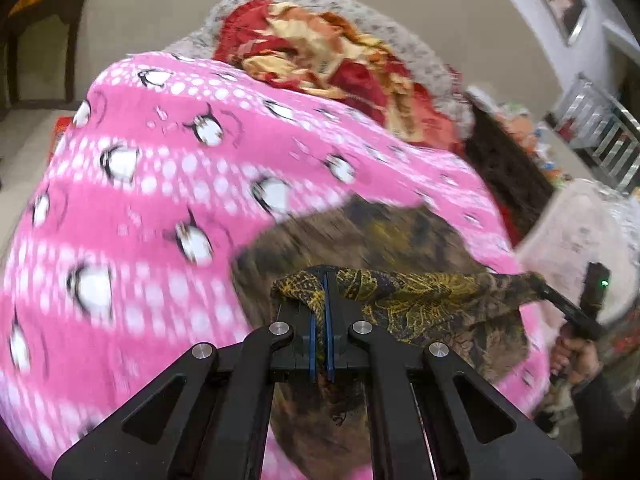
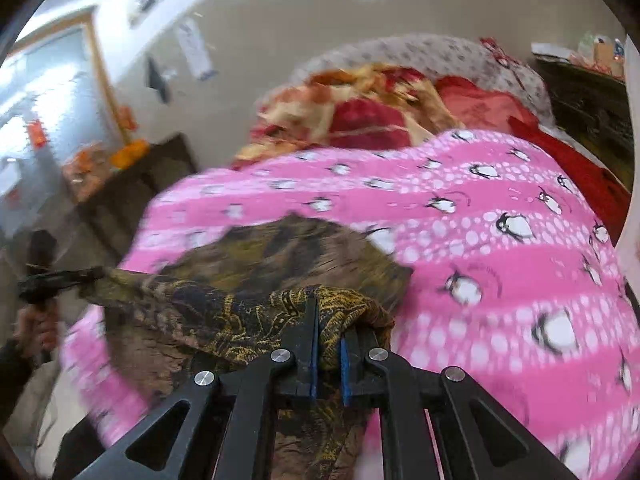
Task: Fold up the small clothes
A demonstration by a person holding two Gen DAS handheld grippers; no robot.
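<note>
Spread wide: pink penguin blanket [image 1: 160, 200] on the bed. Above it, stretched between both claws: brown-gold patterned cloth [image 1: 420, 296]. Closed tight on its corners: left claw [image 1: 322, 280], right claw [image 2: 320, 308]

The pink penguin blanket [image 1: 168, 184] lies wide and bare to the side of the brown cloth [image 1: 420, 296], so a tool could pass there. Farther back, a bunched red and yellow blanket [image 1: 320, 52] blocks the way.
</note>
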